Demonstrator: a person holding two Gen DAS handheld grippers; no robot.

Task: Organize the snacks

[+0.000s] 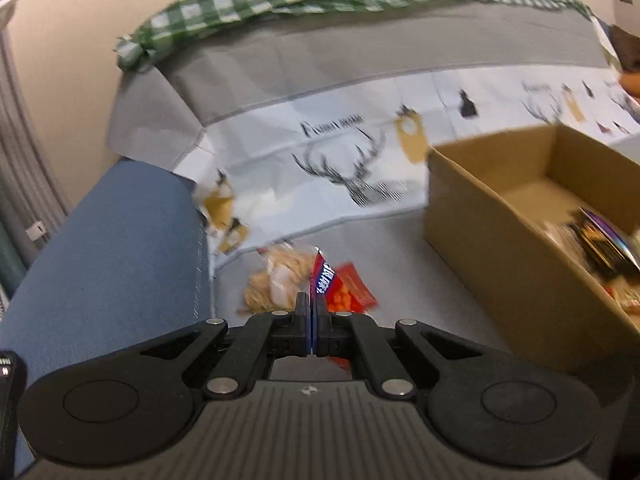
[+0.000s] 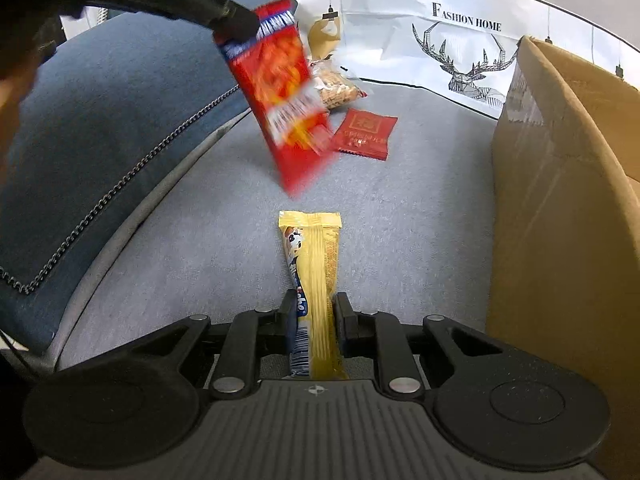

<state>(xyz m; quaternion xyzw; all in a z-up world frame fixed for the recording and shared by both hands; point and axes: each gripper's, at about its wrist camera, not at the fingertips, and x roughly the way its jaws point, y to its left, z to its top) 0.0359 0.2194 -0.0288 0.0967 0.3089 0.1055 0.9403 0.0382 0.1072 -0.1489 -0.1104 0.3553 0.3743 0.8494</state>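
Left gripper [image 2: 236, 20] clamped tight on top edge of red snack packet [image 2: 280, 92]; packet hangs free in air above grey cushion [image 2: 400, 216], blurred. Right gripper [image 2: 313, 312] closed on yellow snack bar [image 2: 314, 256], bar running forward between its fingers, far end over cushion. Small red sachet [image 2: 366, 134] and clear bag of pale snacks [image 2: 336, 88] lie beyond. Cardboard box [image 2: 560, 200] stands at right, near bar.

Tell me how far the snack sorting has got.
Partway. Several packets already lie in the cardboard box. The left gripper holds a red snack bag; the right gripper grips a yellow bar. A small red packet and clear peanut bag remain out.
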